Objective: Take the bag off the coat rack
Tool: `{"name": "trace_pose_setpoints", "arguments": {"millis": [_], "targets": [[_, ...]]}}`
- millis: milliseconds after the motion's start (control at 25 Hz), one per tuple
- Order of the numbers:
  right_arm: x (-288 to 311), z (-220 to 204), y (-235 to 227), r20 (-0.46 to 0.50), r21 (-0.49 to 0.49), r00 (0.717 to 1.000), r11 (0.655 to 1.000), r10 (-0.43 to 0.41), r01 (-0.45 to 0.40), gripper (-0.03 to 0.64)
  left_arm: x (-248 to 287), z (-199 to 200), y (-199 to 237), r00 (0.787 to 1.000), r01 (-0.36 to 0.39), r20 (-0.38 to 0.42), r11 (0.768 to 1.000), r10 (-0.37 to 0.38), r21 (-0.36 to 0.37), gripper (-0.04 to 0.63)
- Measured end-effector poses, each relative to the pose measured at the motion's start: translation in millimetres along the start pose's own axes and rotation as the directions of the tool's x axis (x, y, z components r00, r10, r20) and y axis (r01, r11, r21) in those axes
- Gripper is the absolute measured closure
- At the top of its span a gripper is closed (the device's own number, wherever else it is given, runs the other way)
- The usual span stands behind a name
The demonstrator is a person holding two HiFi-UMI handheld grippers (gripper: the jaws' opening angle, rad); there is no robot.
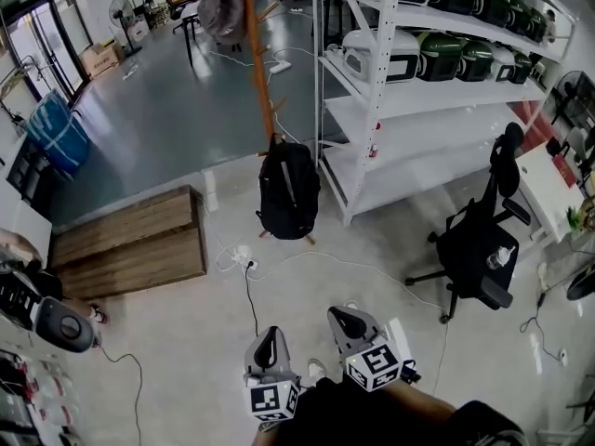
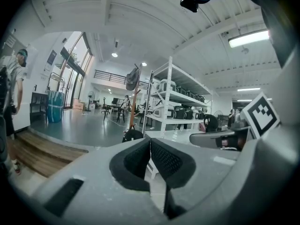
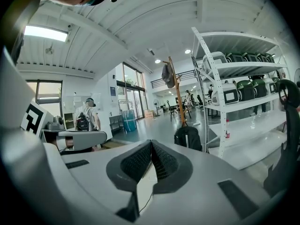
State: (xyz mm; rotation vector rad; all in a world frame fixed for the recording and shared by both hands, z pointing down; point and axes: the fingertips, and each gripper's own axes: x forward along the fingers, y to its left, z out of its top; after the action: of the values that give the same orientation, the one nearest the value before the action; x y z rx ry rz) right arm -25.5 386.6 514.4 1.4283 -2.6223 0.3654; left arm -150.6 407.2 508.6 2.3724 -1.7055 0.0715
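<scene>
A black backpack (image 1: 288, 190) hangs low on an orange wooden coat rack (image 1: 256, 54), with a grey garment (image 1: 221, 7) near the rack's top. Both grippers are some way short of it, near the bottom of the head view. My left gripper (image 1: 271, 342) is shut with nothing between its jaws; the right gripper (image 1: 350, 322) beside it is shut and empty too. From the left gripper (image 2: 150, 142) the backpack (image 2: 132, 134) shows small ahead. Past the right gripper (image 3: 151, 146) the backpack (image 3: 188, 137) and rack (image 3: 176, 93) stand ahead, slightly right.
A white metal shelving unit (image 1: 372, 91) with green-and-white appliances stands right of the rack. A black office chair (image 1: 479, 244) is at the right, a wooden step platform (image 1: 130, 240) at the left. A white cable and power strip (image 1: 244, 260) lie on the floor.
</scene>
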Motion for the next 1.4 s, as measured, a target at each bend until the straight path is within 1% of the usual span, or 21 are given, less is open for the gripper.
{"name": "trace_pose_setpoints", "arguments": {"millis": [200,400,520,640,960,1120,1280,1400], "targets": [[29.0,7.5,-32.1,0.003,0.002,1.0,1.0,0.027,-0.027,0.604,46.2,6.7,-3.9,1.0,0.003,0.005,1.0,-0.003,0.008,0.577],[61.4,25.9,-69.2,-0.001,0.001,0.998,0.998,0.058,-0.058,0.604,101.0,18.4,-3.8,1.0,-0.014,0.0,1.0,0.014,0.0,0.577],[79.3,39.6,-98.0,-0.004,-0.008,0.997,0.997,0.071,-0.072,0.604,136.2,25.6,-8.1,1.0,-0.026,-0.004,1.0,0.026,-0.013,0.577],[96.8,52.0,-129.4,-0.004,-0.013,0.996,0.996,0.093,-0.093,0.604,172.7,32.2,-17.4,0.999,-0.033,-0.007,0.999,0.033,-0.009,0.577],[143.3,79.7,-207.8,-0.015,-0.037,0.985,0.985,0.171,-0.171,0.604,256.7,46.8,-42.9,0.995,-0.092,-0.027,0.995,0.091,-0.026,0.577],[160.5,81.9,-235.9,-0.027,-0.025,0.977,0.977,0.21,-0.21,0.604,286.4,48.8,-54.6,0.994,-0.103,-0.028,0.995,0.102,-0.007,0.577],[175.4,86.3,-256.6,-0.028,-0.01,0.976,0.976,0.217,-0.218,0.604,305.5,49.0,-57.0,0.99,-0.134,-0.037,0.991,0.134,-0.002,0.577],[183.6,85.2,-266.1,-0.032,0.003,0.973,0.974,0.227,-0.227,0.604,314.3,44.8,-56.6,0.988,-0.142,-0.056,0.99,0.142,0.005,0.577]]}}
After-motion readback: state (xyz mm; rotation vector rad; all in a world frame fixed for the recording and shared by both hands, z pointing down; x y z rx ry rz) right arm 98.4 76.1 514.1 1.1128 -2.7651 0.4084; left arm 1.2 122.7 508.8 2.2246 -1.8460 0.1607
